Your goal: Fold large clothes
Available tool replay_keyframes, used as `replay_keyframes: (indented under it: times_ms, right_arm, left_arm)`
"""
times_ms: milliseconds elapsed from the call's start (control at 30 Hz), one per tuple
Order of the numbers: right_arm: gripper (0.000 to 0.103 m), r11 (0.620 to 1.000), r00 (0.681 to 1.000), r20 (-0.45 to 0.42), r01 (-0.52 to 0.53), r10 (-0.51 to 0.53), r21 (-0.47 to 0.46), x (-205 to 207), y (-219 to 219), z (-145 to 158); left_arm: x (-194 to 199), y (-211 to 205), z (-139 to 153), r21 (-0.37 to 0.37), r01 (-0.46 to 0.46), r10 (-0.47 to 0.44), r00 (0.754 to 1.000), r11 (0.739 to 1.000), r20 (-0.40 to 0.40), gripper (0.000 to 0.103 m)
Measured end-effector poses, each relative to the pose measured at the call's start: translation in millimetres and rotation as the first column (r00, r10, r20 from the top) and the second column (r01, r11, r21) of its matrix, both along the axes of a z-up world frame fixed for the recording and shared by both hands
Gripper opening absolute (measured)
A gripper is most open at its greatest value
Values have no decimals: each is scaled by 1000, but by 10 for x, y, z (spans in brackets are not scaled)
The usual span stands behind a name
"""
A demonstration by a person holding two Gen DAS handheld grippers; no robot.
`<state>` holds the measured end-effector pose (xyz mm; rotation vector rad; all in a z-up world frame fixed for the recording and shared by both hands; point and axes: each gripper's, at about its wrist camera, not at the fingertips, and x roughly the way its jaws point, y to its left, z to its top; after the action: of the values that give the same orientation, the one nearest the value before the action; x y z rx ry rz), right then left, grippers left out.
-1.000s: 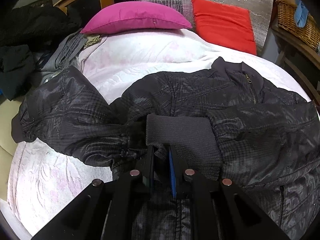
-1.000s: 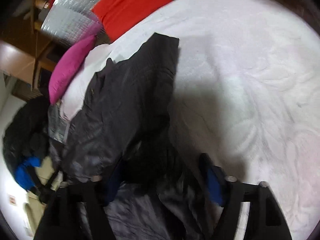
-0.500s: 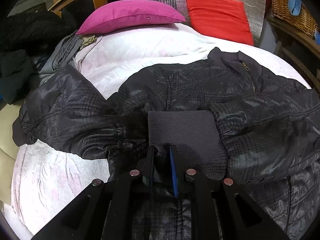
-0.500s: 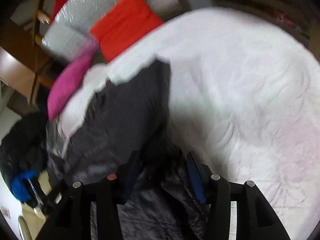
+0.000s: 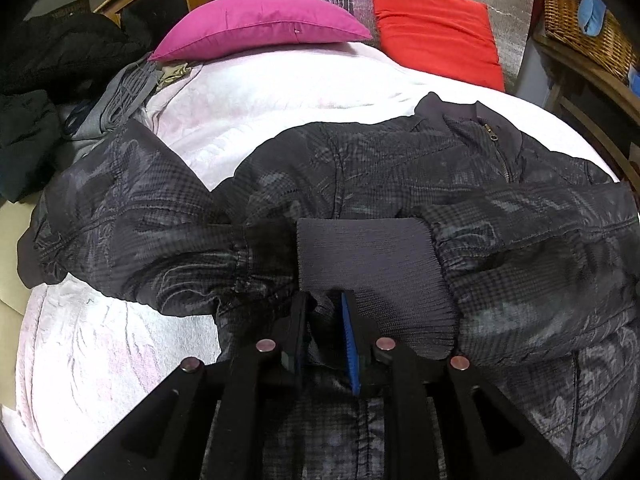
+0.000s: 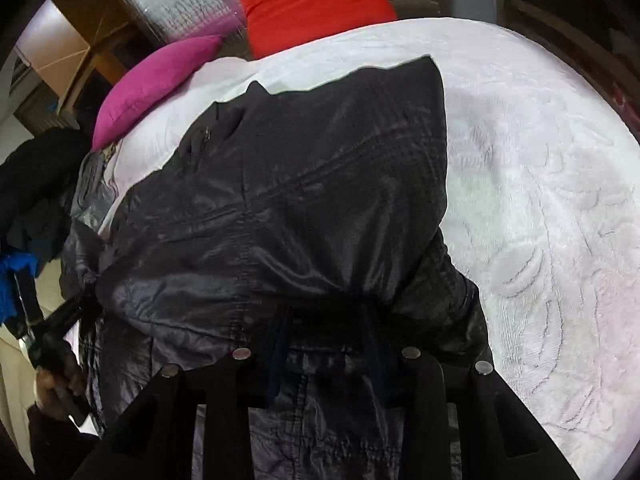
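A dark checked jacket (image 5: 360,168) lies front-up on a white bedspread (image 5: 260,100), both sleeves folded across its chest. A ribbed cuff (image 5: 372,264) rests at the middle. My left gripper (image 5: 324,320) pinches a fold of jacket fabric at the cuff's near edge, and its jaws are opening. In the right wrist view the jacket (image 6: 300,200) drapes over my right gripper (image 6: 328,340). Its jaws are closing, with gathered fabric from the jacket's side bunched between them; the fingertips are partly hidden by cloth.
A magenta pillow (image 5: 260,24) and a red cushion (image 5: 436,32) lean at the bed's head. Dark clothes (image 5: 48,80) and a grey garment (image 5: 116,100) are piled at the left. A wicker basket (image 5: 580,20) stands at the right. A hand (image 6: 52,392) holds the other gripper.
The right gripper's jaws have narrowed around the fabric, and it has swung so the jacket fills more of its view. The left gripper has stayed at the cuff.
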<state>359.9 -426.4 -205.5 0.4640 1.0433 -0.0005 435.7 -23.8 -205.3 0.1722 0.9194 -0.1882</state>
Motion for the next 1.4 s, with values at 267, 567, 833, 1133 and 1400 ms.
replay_keyframes:
  times_ms: [267, 567, 833, 1133, 1400]
  right_arm:
    - [40, 995, 990, 107, -96, 92, 28, 20, 316, 242]
    - [48, 970, 980, -2, -199, 201, -139, 258, 790, 50]
    - [48, 971, 970, 91, -218, 227, -98, 207, 931, 152]
    - [48, 974, 973, 59, -218, 222, -70, 304, 949, 47]
    - [48, 978, 976, 77, -199, 204, -62, 321, 883, 44]
  left_arm:
    - [4, 74, 45, -33, -11, 11, 1000, 999, -3, 28]
    - [-24, 36, 51, 16, 15, -15, 1000, 1000, 3, 34]
    - [-132, 266, 322, -14, -20, 22, 993, 1000, 117, 60]
    - [-20, 815, 355, -99, -169, 180, 977, 981, 111, 69]
    - [101, 2243, 296, -331, -550, 600, 797, 766, 64, 79]
